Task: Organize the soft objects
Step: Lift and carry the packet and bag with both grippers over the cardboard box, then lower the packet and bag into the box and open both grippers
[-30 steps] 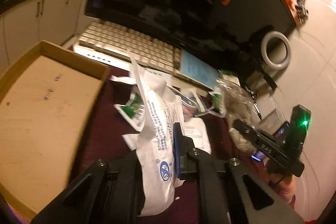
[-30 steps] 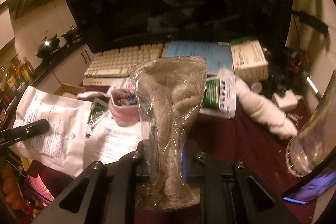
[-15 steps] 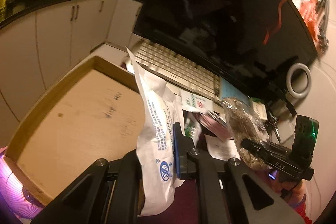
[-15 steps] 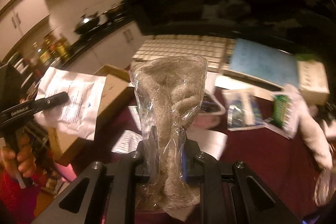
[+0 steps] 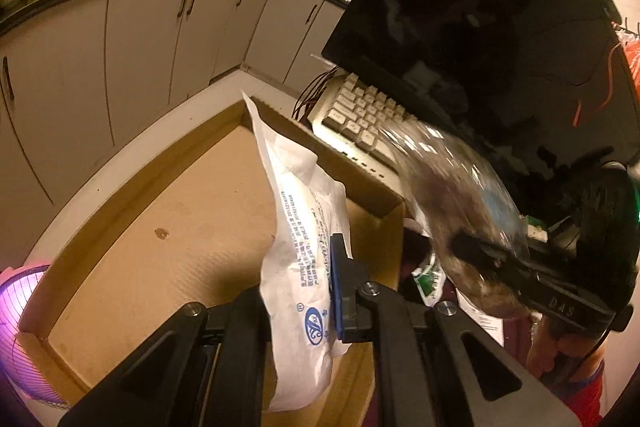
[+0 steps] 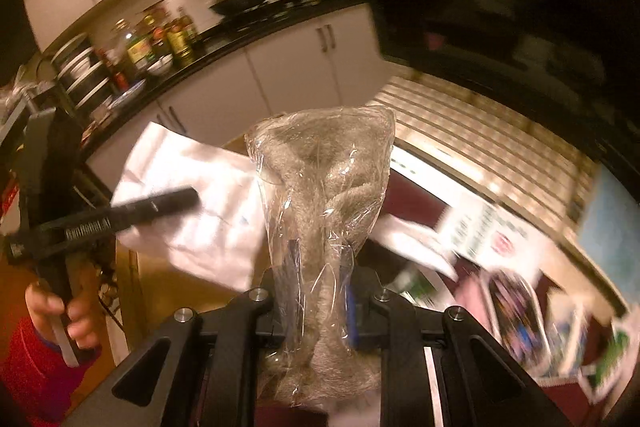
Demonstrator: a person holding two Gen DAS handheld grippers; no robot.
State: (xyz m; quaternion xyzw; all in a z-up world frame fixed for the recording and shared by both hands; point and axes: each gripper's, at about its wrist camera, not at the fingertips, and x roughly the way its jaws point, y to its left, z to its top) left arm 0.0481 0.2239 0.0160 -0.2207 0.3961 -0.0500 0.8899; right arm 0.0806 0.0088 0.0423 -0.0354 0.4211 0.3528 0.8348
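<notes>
Jaws clenched on both tools: left gripper [image 5: 320,291] pinches a white printed pouch [image 5: 302,247] near its lower end; right gripper [image 6: 320,291] clamps a clear plastic bag of grey-brown towelling [image 6: 324,207] at its narrowed waist.

Handling, as judged: both packs look light and limp. The pouch stands up creased and floppy above the pads. The clear film is glossy and probably slippery, and bunched cloth inside gives the pads something to bite. Holding each low, where the contents are thickest, seems the safer choice.

Containers: one shallow cardboard box [image 5: 132,187] lies under the left gripper, beside the keyboard [image 5: 360,123]. Its visible floor is bare, nothing in it. The pouch hangs over the box; the towelling bag sits near the box's right wall, blurred in the left wrist view.
</notes>
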